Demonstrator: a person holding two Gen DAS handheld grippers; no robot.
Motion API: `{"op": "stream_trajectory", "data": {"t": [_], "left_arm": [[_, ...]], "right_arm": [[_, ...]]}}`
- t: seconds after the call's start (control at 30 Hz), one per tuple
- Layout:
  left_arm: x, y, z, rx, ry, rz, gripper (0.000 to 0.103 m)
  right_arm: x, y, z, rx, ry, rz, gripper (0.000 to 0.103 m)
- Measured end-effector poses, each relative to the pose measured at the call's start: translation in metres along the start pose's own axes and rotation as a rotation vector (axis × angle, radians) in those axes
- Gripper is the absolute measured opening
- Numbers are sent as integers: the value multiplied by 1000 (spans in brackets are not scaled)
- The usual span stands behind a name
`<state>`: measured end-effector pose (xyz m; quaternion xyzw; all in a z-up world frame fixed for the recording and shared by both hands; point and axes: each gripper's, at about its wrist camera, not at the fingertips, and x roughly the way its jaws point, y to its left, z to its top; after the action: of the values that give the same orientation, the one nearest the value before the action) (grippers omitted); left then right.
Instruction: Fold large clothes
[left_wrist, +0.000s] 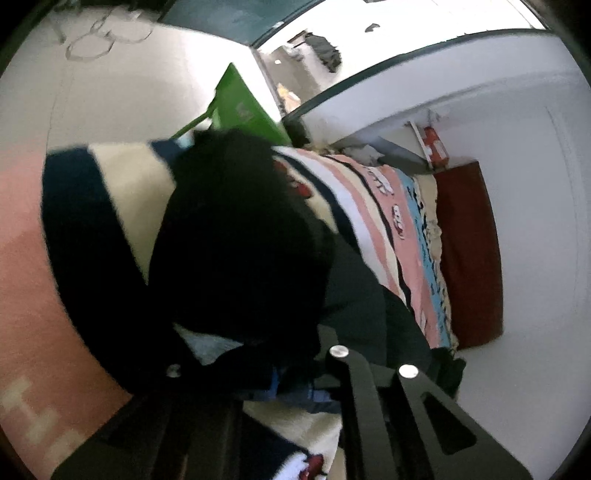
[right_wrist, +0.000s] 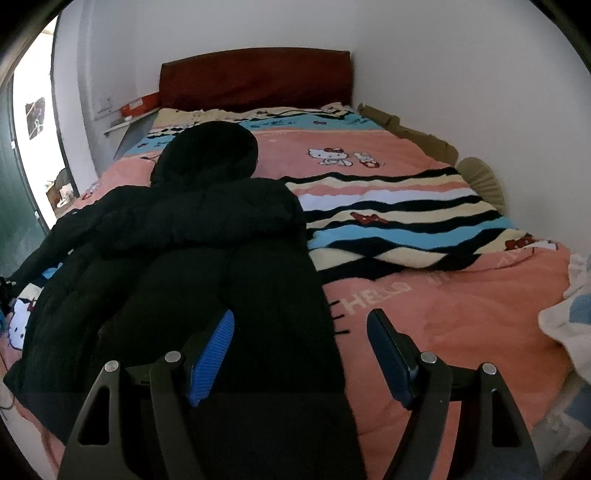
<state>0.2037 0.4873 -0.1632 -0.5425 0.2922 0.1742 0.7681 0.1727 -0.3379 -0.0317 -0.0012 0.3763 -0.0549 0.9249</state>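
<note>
A large black hooded puffer jacket lies on the pink patterned bed cover, hood toward the headboard, one sleeve folded across the chest. My right gripper is open, its blue pads apart above the jacket's lower right hem, holding nothing. In the left wrist view the jacket hangs lifted close to the camera. My left gripper looks shut on a fold of the jacket, its pads mostly buried in dark fabric.
A red headboard and white walls bound the bed. A striped blanket lies to the jacket's right. A light towel sits at the bed's right edge. A green panel and doorway stand beyond the bed's left side.
</note>
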Motion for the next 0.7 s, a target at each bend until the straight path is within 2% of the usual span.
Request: {"op": "stream_trajectory", "data": {"t": [0.27,0.43,0.7], "left_arm": [[-45,-57,-18,122,-59,-30,7],[-72,-98,-38,193,-79,-54,7],[-109,-195,-78,403,-85,-111,7]], "right_arm": [[-23,-23,5,-17,-66,28,74],[-25,-44,-2,9,-72,54,74],[-16,-73,-12,109,-79,100,74]]}}
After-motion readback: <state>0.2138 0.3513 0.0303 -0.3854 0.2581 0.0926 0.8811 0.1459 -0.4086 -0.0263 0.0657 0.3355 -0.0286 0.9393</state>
